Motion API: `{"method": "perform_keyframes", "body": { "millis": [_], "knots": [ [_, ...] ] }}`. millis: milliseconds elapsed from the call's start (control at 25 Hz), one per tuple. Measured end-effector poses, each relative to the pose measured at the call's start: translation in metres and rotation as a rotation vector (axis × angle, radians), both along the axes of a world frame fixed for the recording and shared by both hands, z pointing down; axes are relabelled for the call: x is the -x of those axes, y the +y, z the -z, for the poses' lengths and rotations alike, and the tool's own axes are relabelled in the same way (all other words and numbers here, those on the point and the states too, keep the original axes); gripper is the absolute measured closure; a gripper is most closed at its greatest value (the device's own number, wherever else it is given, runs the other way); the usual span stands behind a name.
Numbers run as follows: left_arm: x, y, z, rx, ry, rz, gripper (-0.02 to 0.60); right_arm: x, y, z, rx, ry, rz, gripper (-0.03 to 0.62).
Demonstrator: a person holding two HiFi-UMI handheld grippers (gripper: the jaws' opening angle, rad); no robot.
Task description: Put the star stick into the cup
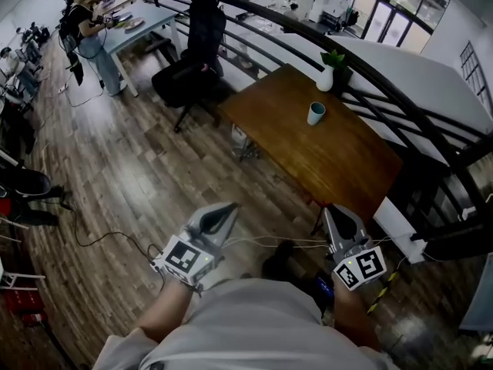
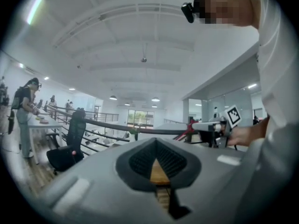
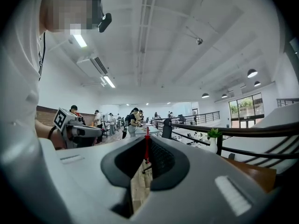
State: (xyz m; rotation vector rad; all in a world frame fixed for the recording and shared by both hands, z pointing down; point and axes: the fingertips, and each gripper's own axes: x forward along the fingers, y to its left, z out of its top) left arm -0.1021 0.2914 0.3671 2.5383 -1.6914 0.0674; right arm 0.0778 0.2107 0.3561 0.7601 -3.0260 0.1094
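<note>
Right gripper view: right gripper (image 3: 146, 157) clamps star stick (image 3: 146, 144), star hidden; left gripper (image 2: 157, 149) closed.

Grey left claw (image 1: 228, 206): was held low in front of the body, pointing forward, jaws closed tip to tip, empty.
Grey right claw (image 1: 334, 208): was held beside the left one, apart from it, jaws pinched on a thin red stick (image 3: 147, 143).
Bare forearms (image 1: 166, 314): both reached forward from the torso.

The head camera looks steeply down on the left gripper (image 1: 227, 208), the right gripper (image 1: 333, 210) and the table (image 1: 339, 160) farther ahead. Each gripper camera faces level along its jaws. All three views share the railing (image 1: 370, 69).
</note>
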Motion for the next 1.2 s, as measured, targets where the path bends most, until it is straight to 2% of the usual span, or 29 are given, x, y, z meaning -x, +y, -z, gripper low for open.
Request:
{"method": "perform_keyframes", "body": {
  "millis": [80,200,280,640,880,1040,1200],
  "knots": [
    [0.004,-0.017,0.001,-0.002,0.007,0.02,0.579,-0.002,-0.019,-0.004,0.003,0.006,0.003,0.572],
    [0.032,-0.068,-0.007,0.019,0.01,0.029,0.578,0.023,-0.072,-0.013,0.016,0.007,0.008,0.572],
    [0.035,-0.099,-0.011,0.025,0.002,0.038,0.579,0.023,-0.104,-0.016,0.02,0.004,0.013,0.572],
    [-0.037,-0.25,0.01,0.01,0.01,0.022,0.579,-0.038,-0.243,0.004,0.003,-0.019,0.039,0.572],
    [-0.091,-0.307,0.015,0.003,-0.017,-0.014,0.579,-0.085,-0.303,0.006,-0.007,-0.036,0.027,0.572],
    [-0.097,-0.336,0.017,0.011,-0.017,-0.02,0.579,-0.093,-0.329,0.007,0.0,-0.062,0.008,0.572],
    [-0.101,-0.368,0.016,-0.001,-0.04,-0.063,0.578,-0.096,-0.349,0.015,-0.027,-0.075,-0.036,0.572]
  ]
}}
